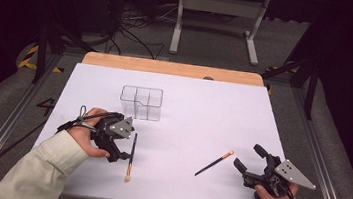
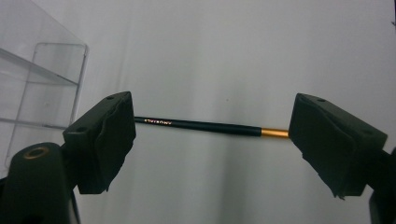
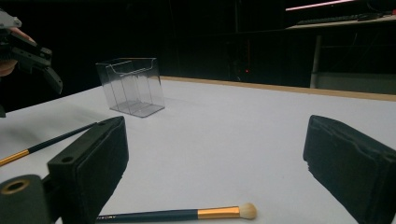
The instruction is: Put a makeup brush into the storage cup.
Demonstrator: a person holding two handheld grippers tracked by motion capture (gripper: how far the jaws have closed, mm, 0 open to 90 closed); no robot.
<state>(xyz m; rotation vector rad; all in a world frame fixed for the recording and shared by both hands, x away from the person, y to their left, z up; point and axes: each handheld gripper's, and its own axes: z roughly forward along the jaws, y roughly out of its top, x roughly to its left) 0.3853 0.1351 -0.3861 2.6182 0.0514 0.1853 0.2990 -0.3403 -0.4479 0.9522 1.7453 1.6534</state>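
Black left hand-held gripper (image 1: 120, 154) points down, open-jawed, astride a brush (image 1: 131, 156).

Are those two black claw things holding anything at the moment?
No. The left gripper stands open around a makeup brush without touching it; the right gripper is open above the other brush.

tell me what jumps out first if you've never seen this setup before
Two slim makeup brushes lie on the white table: the left brush sits between the open jaws of the left hand-held gripper, untouched, and the right brush lies just ahead of the open right hand-held gripper. Farther back, left of centre, stands a clear divided organizer.
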